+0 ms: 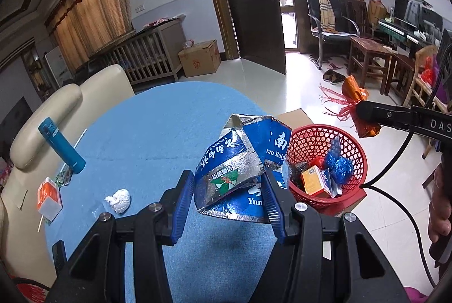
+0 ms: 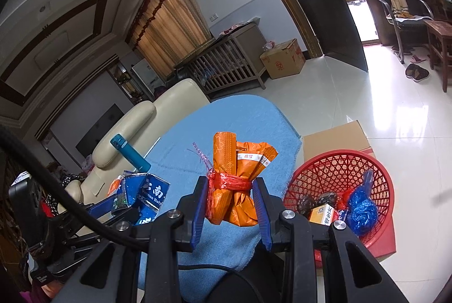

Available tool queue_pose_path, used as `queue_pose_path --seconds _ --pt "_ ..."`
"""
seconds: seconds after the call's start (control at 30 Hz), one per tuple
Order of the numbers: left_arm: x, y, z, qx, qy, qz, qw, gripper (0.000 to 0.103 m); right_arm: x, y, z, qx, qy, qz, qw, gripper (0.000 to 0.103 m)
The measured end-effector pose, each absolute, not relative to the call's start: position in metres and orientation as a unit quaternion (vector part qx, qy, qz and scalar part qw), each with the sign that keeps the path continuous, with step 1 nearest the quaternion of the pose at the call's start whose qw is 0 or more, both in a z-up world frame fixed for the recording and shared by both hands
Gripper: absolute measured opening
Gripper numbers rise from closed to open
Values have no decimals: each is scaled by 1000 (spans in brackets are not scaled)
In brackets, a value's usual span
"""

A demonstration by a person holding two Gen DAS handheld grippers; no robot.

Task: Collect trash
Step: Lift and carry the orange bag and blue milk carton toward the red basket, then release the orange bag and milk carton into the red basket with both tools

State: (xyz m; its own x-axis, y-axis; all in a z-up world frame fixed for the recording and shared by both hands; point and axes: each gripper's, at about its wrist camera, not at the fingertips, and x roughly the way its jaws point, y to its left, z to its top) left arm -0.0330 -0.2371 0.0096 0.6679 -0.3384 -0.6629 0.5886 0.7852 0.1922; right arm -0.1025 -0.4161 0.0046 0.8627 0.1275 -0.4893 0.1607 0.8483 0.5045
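The left gripper [image 1: 227, 191] pinches a crumpled blue-and-silver carton [image 1: 243, 161] between its blue pads, held above the blue tablecloth [image 1: 135, 139], with the red mesh basket [image 1: 353, 145] just to its right and a white paper wad [image 1: 118, 200] and a blue flask [image 1: 62, 146] off to its left. The right gripper [image 2: 230, 205] clamps an orange wrapper bundle [image 2: 237, 176] tied with red string, the basket [image 2: 333, 167] low on its right, already holding a small orange box [image 2: 322, 214] and blue plastic [image 2: 363, 207].
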Motion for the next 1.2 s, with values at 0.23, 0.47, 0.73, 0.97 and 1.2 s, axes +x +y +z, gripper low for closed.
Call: queue_pose_path --seconds 0.23,0.47,0.73,0.97,1.2 --pt "-33 -244 8 209 315 -263 888 51 -107 -421 0 285 262 -11 922 34" --pt "-34 -250 4 217 318 -267 883 51 -108 -423 -3 292 263 -11 920 34" --pt "-32 -260 3 227 322 -275 877 51 -109 -430 -8 299 263 -12 917 34" --pt "-31 -271 -1 238 325 -280 872 51 -114 -439 -14 310 262 -15 914 34" --pt "-26 -285 -11 239 340 -310 855 51 -121 -455 -23 319 264 -35 910 34"
